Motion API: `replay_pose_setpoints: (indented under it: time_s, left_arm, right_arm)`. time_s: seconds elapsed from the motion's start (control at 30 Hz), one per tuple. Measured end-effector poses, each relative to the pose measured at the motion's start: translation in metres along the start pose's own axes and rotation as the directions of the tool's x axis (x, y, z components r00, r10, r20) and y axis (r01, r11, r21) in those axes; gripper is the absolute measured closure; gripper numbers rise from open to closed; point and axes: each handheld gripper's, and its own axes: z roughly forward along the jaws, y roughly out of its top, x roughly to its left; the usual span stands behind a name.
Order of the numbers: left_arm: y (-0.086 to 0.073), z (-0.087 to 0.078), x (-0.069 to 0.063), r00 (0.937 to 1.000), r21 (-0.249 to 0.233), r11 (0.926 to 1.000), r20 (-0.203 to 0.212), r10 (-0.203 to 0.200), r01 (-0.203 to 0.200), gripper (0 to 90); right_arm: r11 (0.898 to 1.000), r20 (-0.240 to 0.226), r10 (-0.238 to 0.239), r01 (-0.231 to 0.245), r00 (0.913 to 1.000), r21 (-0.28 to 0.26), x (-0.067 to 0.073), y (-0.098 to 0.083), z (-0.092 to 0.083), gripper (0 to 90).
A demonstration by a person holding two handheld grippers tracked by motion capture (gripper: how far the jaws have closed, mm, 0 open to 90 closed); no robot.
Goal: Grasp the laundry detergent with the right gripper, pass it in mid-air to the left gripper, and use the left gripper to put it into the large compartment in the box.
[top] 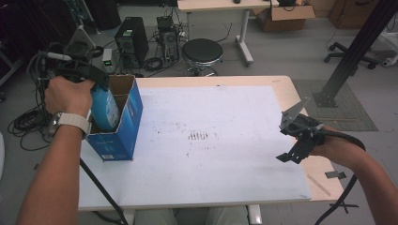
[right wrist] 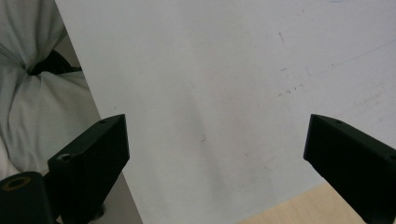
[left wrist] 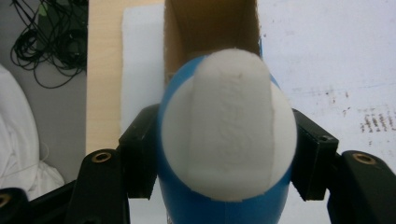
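Observation:
An open-topped blue cardboard box (top: 121, 125) stands at the left edge of the white board (top: 225, 117). My left gripper (top: 92, 80) is shut on a blue bottle (top: 104, 108), which hangs upright with its lower part inside the box. In the left gripper view the bottle's white, rounded end (left wrist: 229, 135) sits between the black pads (left wrist: 140, 154), with the box's brown inside (left wrist: 210, 28) beyond it. My right gripper (top: 294, 143) rests low at the table's right edge; its jaws stand wide apart over bare white board (right wrist: 215, 93), with nothing between them.
The wooden table edge (top: 286, 89) frames the board. Beyond the table stand a black stool (top: 202, 51), computer towers (top: 131, 40) and tangled cables (top: 28, 122). A black slanted post (top: 349, 54) rises at the right. A small black piece (top: 335, 175) lies near the right forearm.

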Motion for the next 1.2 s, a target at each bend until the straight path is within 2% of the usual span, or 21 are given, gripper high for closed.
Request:
replay_pose_setpoints:
  time_s: [0.3, 0.67, 0.9, 1.2]
  left_arm:
    - [-0.012, 0.039, -0.001, 0.9996, 0.018, 0.9994, 0.0, 0.029, -0.029, 38.1]
    - [-0.022, 0.071, -0.003, 0.9993, 0.042, 0.9985, 0.0, 0.037, -0.037, 38.1]
    - [-0.027, 0.087, -0.003, 0.9992, 0.065, 0.9971, 0.01, 0.039, -0.039, 38.1]
    - [-0.03, 0.097, -0.004, 0.9989, 0.097, 0.9942, 0.015, 0.045, -0.046, 38.0]
  right_arm:
    - [1.0, -0.001, 0.002, -0.002, 1.0, 0.01, -0.001, 0.0, 0.006, 6.8]
    - [1.0, -0.002, 0.011, -0.011, 0.9999, 0.012, -0.002, -0.001, 0.011, 7.0]
    - [1.0, -0.002, 0.014, -0.014, 0.9999, 0.015, -0.003, -0.001, 0.012, 7.2]
    - [1.0, -0.008, 0.016, -0.016, 0.9998, 0.014, -0.003, 0.0, 0.015, 7.4]
